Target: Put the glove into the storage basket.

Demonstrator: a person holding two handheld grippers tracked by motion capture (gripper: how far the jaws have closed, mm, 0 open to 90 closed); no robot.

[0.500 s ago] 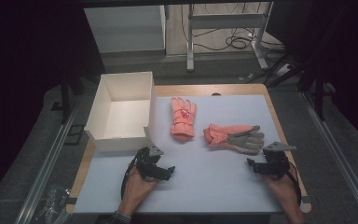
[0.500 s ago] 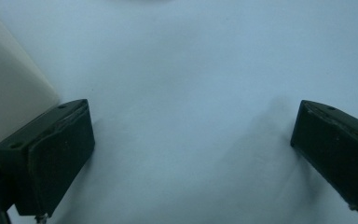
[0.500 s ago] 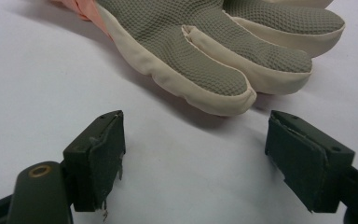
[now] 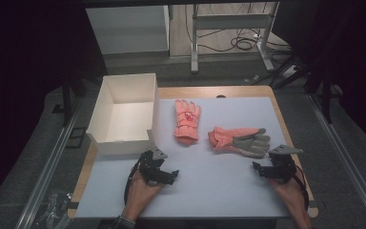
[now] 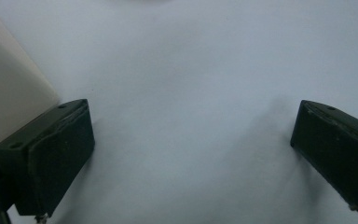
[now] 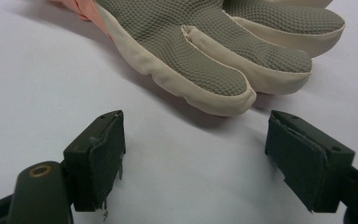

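Two salmon-pink gloves lie on the pale mat. One glove [image 4: 187, 119] lies back up near the middle, fingers pointing away. The other glove [image 4: 239, 140] lies on its side to the right, its grey textured palm [image 6: 223, 42] facing my right gripper. My right gripper [image 4: 266, 170] rests low on the mat just short of that glove's fingers, jaws open and nothing between them [image 6: 193, 154]. My left gripper [image 4: 164, 176] sits on the mat near the white box's front corner, jaws wide open over bare mat [image 5: 191, 154].
An open white box [image 4: 123, 114] stands at the left of the table, its wall [image 5: 9, 93] close beside my left gripper's jaw. The wooden table edge [image 4: 286, 124] borders the mat. Beyond the table are a white cabinet [image 4: 128, 28] and a metal frame with cables.
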